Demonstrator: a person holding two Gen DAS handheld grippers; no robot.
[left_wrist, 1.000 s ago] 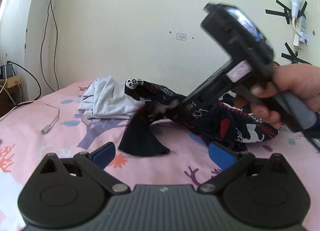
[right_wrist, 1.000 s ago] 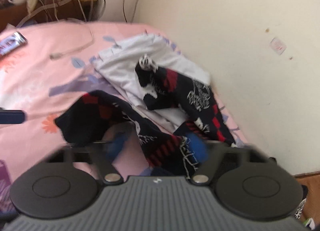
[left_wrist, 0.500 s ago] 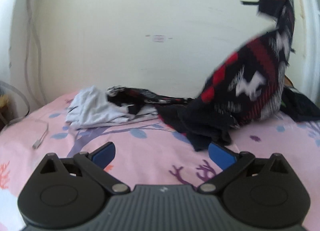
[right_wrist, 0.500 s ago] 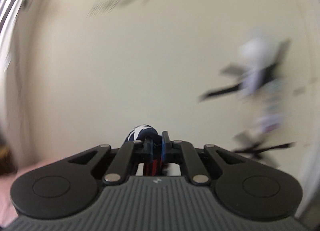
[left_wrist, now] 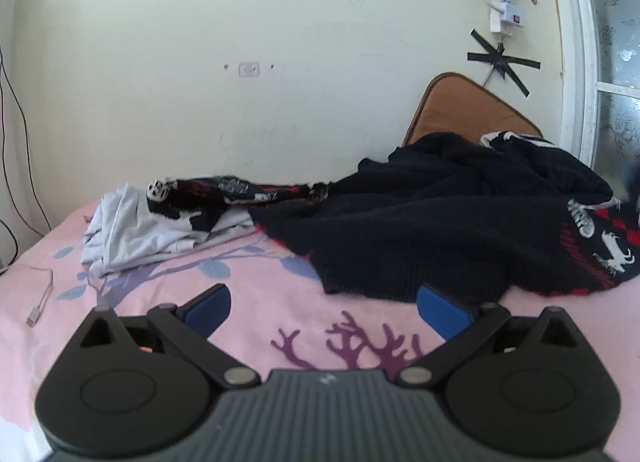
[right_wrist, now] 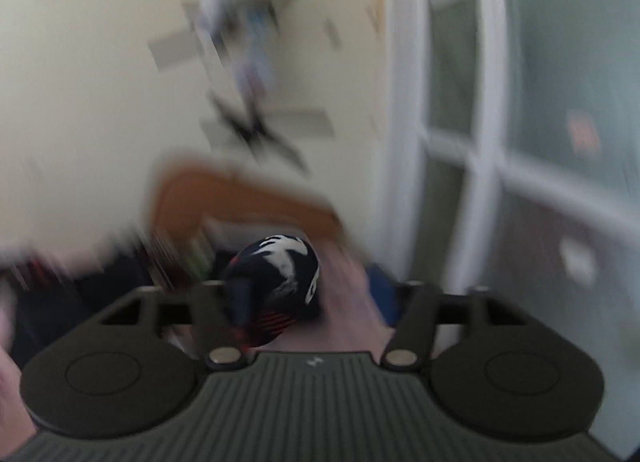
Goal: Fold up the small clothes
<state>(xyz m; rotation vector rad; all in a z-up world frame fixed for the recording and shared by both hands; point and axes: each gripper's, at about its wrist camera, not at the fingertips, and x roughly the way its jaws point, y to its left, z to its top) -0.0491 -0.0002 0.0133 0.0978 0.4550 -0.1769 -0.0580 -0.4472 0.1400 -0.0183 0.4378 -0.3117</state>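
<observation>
Looking out from the right hand-held gripper (right_wrist: pixel 310 298), its jaws have just been opening, and a bunched bit of the dark patterned knit (right_wrist: pixel 276 282) sits between them against the left pad, apparently let go. The left hand-held gripper (left_wrist: pixel 322 308) hangs wide open and empty over the pink bed (left_wrist: pixel 256 294). That knit (left_wrist: pixel 460 222) lies crumpled by the wall, the white garment (left_wrist: pixel 136 226) and patterned socks (left_wrist: pixel 208 198) just dumped nearby. Nothing looks folded yet.

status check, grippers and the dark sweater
Left gripper open, empty. Right gripper jaws just opening, dark patterned sweater fold against one finger. Sweater heaped, unfolded, on pink bedsheet. Nothing blocking.
</observation>
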